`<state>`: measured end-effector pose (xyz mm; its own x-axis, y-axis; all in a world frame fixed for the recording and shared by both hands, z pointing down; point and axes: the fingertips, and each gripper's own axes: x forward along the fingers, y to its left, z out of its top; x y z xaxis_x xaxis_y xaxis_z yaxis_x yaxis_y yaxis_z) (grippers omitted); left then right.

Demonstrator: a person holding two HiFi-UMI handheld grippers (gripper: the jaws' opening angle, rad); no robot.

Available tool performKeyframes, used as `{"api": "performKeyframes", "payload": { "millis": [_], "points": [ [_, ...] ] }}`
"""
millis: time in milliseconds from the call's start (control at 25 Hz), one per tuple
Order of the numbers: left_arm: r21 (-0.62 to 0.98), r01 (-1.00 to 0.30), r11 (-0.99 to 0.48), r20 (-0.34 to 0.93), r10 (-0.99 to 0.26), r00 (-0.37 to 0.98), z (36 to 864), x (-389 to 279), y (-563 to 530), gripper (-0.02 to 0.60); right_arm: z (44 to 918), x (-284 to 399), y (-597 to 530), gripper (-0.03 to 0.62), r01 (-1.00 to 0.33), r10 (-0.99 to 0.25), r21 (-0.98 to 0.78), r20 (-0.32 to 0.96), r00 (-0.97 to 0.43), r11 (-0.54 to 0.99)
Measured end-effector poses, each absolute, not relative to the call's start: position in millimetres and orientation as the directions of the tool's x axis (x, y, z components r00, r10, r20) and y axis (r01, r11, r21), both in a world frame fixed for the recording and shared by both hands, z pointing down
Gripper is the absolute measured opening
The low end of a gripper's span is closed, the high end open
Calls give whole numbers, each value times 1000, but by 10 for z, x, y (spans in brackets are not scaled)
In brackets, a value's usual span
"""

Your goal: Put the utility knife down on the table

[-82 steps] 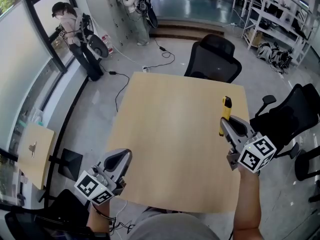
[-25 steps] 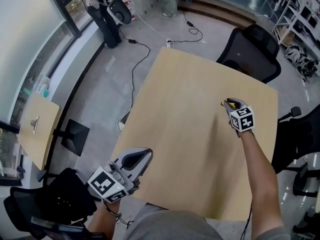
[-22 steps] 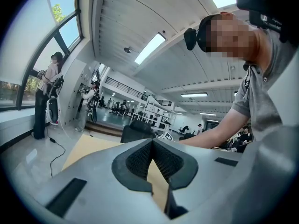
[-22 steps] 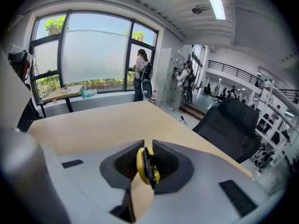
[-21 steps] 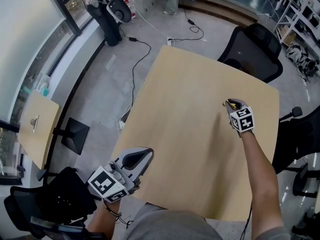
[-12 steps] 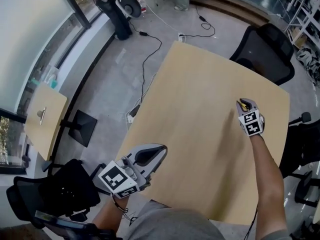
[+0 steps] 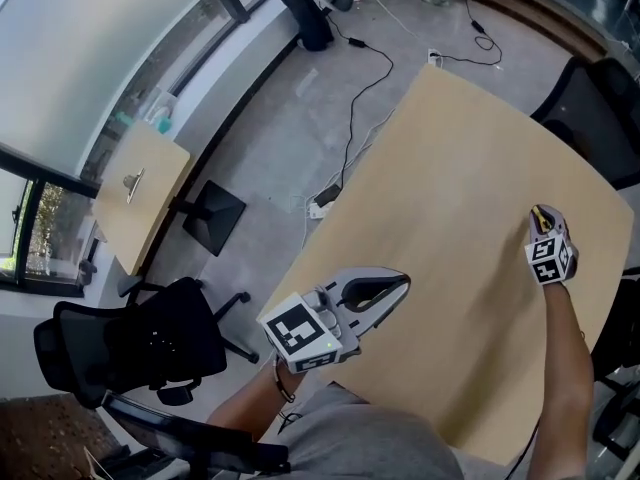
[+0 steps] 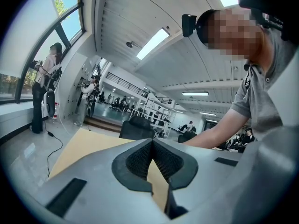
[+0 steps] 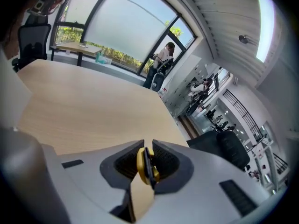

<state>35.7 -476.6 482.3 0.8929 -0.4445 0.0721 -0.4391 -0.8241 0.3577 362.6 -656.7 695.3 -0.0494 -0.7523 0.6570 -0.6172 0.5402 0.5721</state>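
Note:
The yellow and black utility knife [image 9: 145, 166] is clamped between the pads of my right gripper [image 9: 144, 158], which tilts down over the light wooden table [image 9: 88, 111]. In the head view that right gripper [image 7: 540, 215] is low over the table's right side, with a bit of the knife [image 7: 541, 218] showing at its tip. My left gripper [image 7: 385, 290] hovers at the table's near-left edge, shut, with nothing between its jaws; in the left gripper view its tips [image 8: 152, 143] meet over the tabletop [image 8: 88, 146].
A black office chair [image 7: 600, 103] stands at the table's far right, another [image 7: 130, 348] at near left on the floor. A small side table [image 7: 140, 193] and a cable [image 7: 350, 118] lie left of the table. People stand by the windows [image 8: 44, 92].
The right gripper has sunk toward the table and rolled, with the knife still in it. The left gripper moved a little forward over the table edge. The head camera swung, shifting the scene.

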Motion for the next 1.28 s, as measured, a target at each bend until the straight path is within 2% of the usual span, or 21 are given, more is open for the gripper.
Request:
{"api": "performKeyframes", "payload": {
  "millis": [280, 520, 1280],
  "points": [
    [367, -443, -818, 83, -446, 891, 4909, 345, -4804, 5, 7156, 3569, -6534, 58, -492, -771, 675, 636, 13, 549],
    [380, -436, -816, 84, -439, 895, 4968, 337, -4814, 5, 7240, 3481, -6500, 58, -440, -775, 705, 632, 32, 557],
    [403, -434, -805, 92, -437, 895, 5063, 351, -4837, 5, 7432, 3355, -6404, 58, -469, -764, 683, 645, 26, 561]
  ]
}}
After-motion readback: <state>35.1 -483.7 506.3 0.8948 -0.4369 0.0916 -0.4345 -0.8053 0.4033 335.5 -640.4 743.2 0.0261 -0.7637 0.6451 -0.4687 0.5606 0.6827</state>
